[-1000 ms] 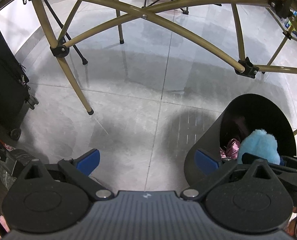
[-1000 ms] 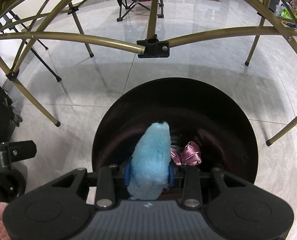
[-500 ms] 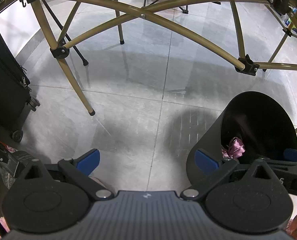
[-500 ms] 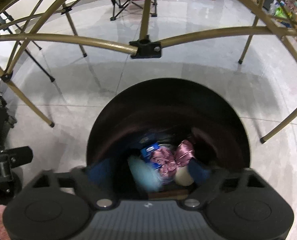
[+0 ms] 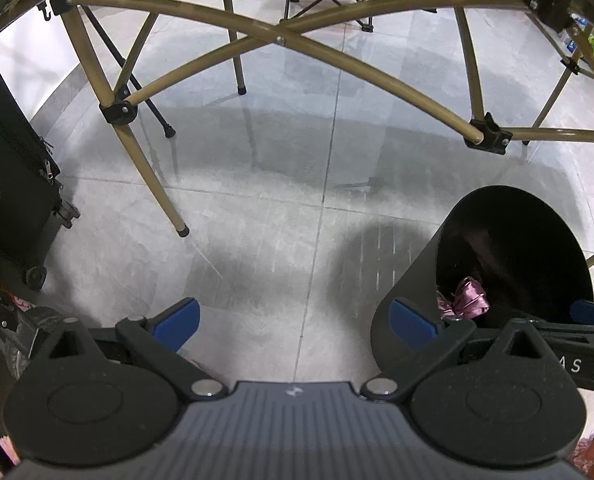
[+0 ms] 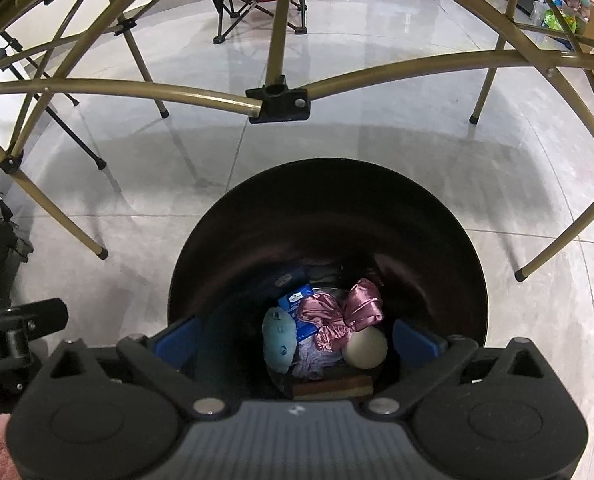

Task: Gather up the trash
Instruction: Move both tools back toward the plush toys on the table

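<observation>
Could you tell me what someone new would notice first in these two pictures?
Most striking is the black bin on the grey floor, right under the open right gripper, with a blue plush toy, a pink satin bow and a pale ball at its bottom. Beyond it, a golden pole frame arches across.

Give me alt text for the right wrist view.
The open right gripper hovers over a black bin holding a blue plush, a pink satin bow, a blue packet and a pale ball. Gold frame legs stand on the grey tile floor behind.
</observation>
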{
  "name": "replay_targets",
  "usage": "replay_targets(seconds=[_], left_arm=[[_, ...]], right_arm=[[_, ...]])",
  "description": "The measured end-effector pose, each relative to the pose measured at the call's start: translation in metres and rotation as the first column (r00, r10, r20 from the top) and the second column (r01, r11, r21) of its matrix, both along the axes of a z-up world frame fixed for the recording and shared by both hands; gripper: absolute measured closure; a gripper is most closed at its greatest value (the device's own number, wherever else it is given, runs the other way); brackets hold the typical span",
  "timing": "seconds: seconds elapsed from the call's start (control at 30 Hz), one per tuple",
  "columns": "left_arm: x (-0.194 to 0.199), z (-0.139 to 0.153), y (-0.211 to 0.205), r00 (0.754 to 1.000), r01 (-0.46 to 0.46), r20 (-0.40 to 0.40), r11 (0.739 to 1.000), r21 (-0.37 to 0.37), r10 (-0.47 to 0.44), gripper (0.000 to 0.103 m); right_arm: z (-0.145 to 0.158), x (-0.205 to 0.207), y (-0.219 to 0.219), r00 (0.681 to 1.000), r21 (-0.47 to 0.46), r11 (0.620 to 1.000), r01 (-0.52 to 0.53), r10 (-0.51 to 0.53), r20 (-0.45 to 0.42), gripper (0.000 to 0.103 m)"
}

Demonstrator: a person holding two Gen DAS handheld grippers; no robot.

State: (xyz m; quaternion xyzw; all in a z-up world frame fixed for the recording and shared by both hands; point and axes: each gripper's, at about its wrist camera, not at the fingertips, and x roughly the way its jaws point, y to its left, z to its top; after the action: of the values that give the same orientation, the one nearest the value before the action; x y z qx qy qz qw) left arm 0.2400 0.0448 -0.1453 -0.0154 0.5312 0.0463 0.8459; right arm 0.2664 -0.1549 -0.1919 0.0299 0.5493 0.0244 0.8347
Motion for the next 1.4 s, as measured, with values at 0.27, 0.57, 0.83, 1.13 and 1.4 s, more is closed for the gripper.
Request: replay_targets(seconds=[0.27,0.57,0.83,1.13,1.4], left_arm=[[-0.005,0.017,-0.002,0.999,0.005,0.053,1.0,-0.004,-0.004,0.0],[-0.016,0.054,-0.008,0.986,0.014,0.165,1.0,-0.024,-0.01,0.0],[-0.021,0.092,-0.016,0.966,0.019,0.258,0.999,-0.048,-0.005,0.0],[-0.026,0.149,-0.036,0.922,0.052,0.386,0.998,-0.027,-0.038,0.0],[-0.017,0.184,-0.053,0.897,0.063,0.439,0.998,-0.024,-0.046,0.0]], right_arm=[[0.023,-0.007,-0.005,0.997,0.001,1.0,0.008,-0.008,0.071,0.0],[0.059,-0.023,-0.021,0.978,-0.001,0.999,0.045,-0.044,0.204,0.0],[0.096,-0.043,-0.032,0.943,-0.006,0.999,0.032,-0.028,0.331,0.0],[0.142,-0.063,-0.045,0.87,-0.014,1.0,0.019,-0.009,0.493,0.0],[0.183,-0.056,-0.067,0.814,-0.008,0.999,0.039,-0.027,0.581,0.0]])
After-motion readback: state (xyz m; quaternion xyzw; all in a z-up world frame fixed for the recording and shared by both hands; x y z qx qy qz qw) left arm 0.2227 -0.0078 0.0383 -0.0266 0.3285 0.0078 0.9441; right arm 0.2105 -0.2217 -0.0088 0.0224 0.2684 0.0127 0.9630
